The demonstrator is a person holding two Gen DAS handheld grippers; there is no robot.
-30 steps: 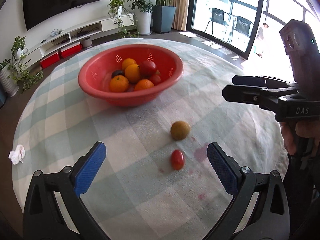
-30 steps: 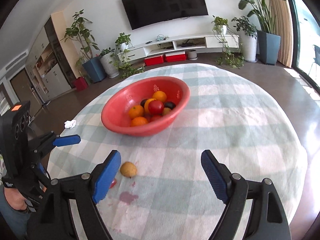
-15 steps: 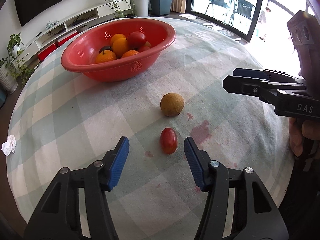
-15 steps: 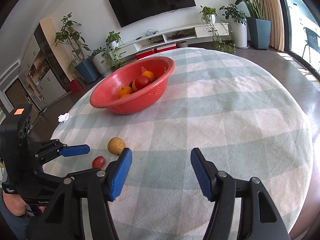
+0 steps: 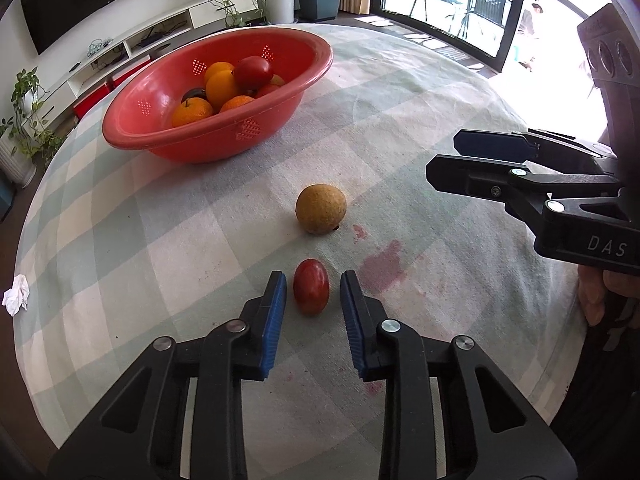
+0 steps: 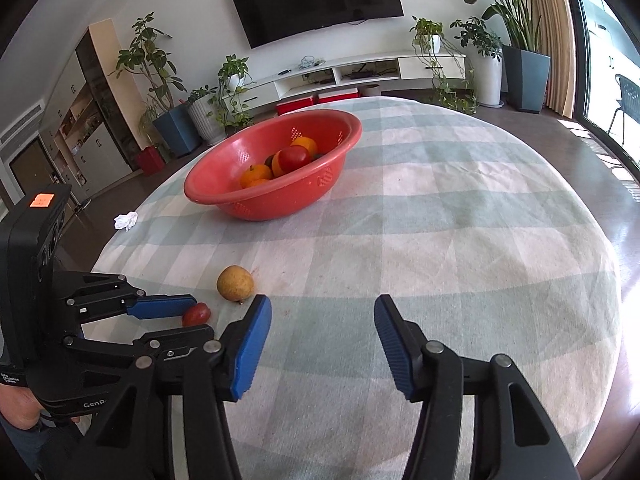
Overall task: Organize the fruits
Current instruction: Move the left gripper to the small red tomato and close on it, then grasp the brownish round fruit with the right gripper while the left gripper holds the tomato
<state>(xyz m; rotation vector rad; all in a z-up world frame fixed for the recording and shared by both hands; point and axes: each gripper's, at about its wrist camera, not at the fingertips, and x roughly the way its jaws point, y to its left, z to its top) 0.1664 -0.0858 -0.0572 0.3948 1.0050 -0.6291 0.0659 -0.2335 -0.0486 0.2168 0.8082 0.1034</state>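
Note:
A small red tomato (image 5: 311,292) lies on the checked tablecloth between the blue pads of my left gripper (image 5: 313,296); the jaws are narrowed around it with small gaps on both sides. It also shows in the right wrist view (image 6: 197,314). A round tan fruit (image 5: 321,208) lies just beyond it, also in the right wrist view (image 6: 235,283). A red bowl (image 5: 168,136) holds oranges and red fruits farther back. My right gripper (image 6: 322,338) is open and empty, hovering to the right of the fruits, and shows in the left wrist view (image 5: 472,160).
A crumpled white tissue (image 5: 16,300) lies near the table's left edge. Pink stains (image 5: 386,264) mark the cloth beside the tomato. The round table's edge (image 6: 600,320) drops off to the right. Plants and a TV shelf stand beyond.
My left gripper has moved forward and down to the tomato and narrowed its jaws around it. My right gripper has drawn a little closer to the tan fruit, jaws somewhat narrower.

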